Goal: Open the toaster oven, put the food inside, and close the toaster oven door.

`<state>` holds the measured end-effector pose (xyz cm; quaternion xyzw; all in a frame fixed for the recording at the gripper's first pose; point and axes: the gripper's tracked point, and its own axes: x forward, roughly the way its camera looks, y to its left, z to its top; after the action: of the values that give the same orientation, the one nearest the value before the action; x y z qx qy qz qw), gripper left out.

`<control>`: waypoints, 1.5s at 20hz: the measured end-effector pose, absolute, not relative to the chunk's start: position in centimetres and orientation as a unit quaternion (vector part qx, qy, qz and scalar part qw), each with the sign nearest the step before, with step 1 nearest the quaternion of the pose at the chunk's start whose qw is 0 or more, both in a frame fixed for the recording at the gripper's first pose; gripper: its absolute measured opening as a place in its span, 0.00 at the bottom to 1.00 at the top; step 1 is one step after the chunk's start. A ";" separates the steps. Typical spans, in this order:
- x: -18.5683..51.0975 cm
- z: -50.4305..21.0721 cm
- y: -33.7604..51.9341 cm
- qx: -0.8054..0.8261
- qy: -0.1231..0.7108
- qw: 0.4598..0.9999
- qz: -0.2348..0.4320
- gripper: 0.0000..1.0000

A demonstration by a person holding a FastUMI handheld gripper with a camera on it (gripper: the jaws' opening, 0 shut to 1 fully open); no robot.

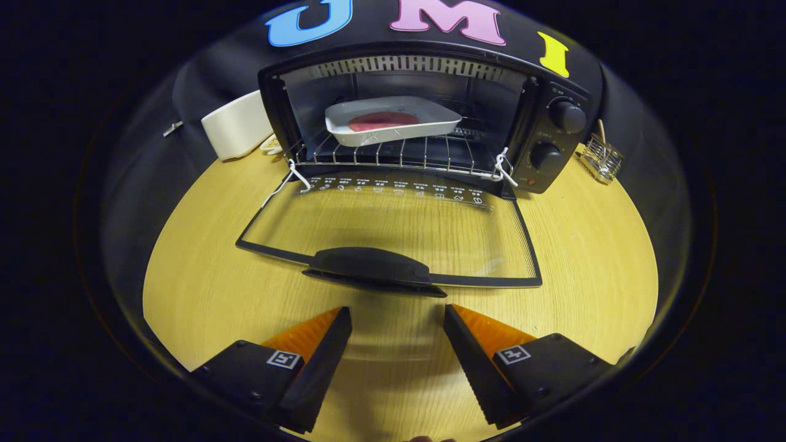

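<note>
Two fingers (331, 344) of the gripper (398, 316) spread wide apart, holding nothing, bare table (202, 288) showing between them. Just ahead of the tips: the black handle (368, 265) of the toaster oven door (399, 230), apart from both fingers. Door lies fully dropped open, glass pane flat out toward the near side, wood grain visible through it. Beyond it the toaster oven (424, 116) stands at the far edge of the table, cavity open. Inside, on the wire rack (393, 153), a white tray (393, 120) sits slightly skewed, holding a flat reddish piece of food (382, 120). White cord loops (298, 175) hang at both front corners of the rack by the door hinges. Two black knobs (566, 116) stacked on the oven's right panel, a small red light below them. Table is light wood, round-looking. Far left, just beside the oven, a white rounded container (236, 126); far right, a small wire basket (602, 158). Black cloth wall behind everything.
</note>
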<state>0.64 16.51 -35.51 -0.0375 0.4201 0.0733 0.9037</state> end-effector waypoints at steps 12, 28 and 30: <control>2.0 -33.4 16.6 -0.030 0.398 0.913 0.081 0.99; 5.9 -12.5 16.6 -0.031 0.159 0.980 0.114 0.99; 5.1 -9.7 14.7 -0.031 0.119 0.987 0.105 0.98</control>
<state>5.11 14.72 -9.66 -0.0311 0.1190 0.1052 0.9868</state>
